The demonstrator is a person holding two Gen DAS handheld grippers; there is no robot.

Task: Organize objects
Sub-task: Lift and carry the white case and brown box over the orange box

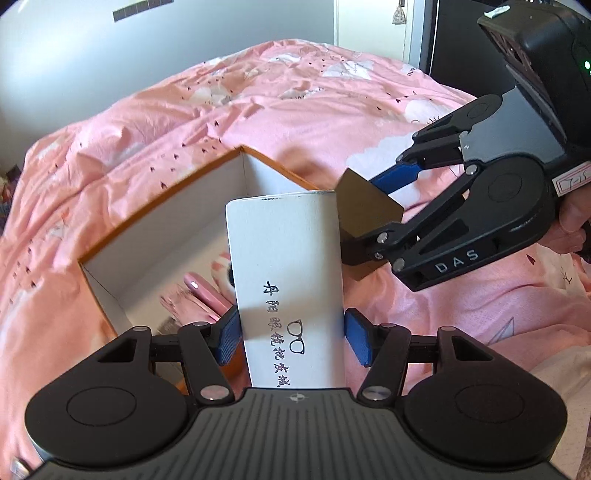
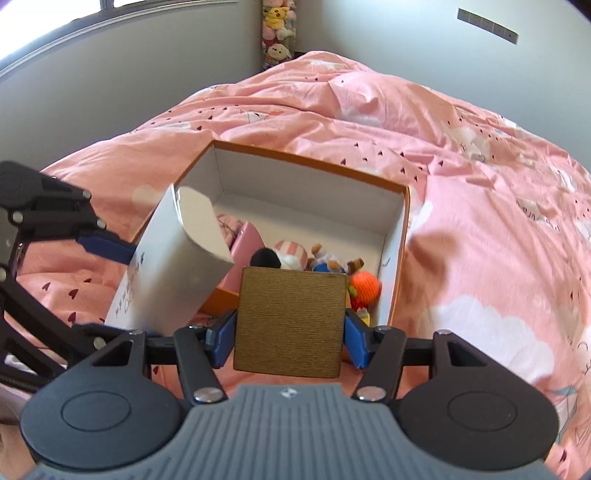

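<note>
My left gripper (image 1: 291, 338) is shut on a long white glasses box (image 1: 286, 280) with black characters and a spectacles drawing, held above the near corner of an open orange-edged storage box (image 1: 155, 206). In the right wrist view the white glasses box (image 2: 173, 266) juts in from the left, over the storage box's (image 2: 400, 236) left wall. My right gripper (image 2: 290, 341) is shut on a brown square block (image 2: 290, 321), above the storage box's near edge. From the left wrist view the right gripper (image 1: 373, 218) and brown block (image 1: 360, 212) hang at right.
The storage box lies on a pink patterned duvet (image 2: 461, 177) and holds a pink case (image 2: 247, 238), small plush toys (image 2: 295, 254) and an orange crocheted ball (image 2: 365, 286). Grey walls stand behind the bed, with stuffed toys (image 2: 277, 33) in the corner. A hand (image 1: 570, 225) grips the right tool.
</note>
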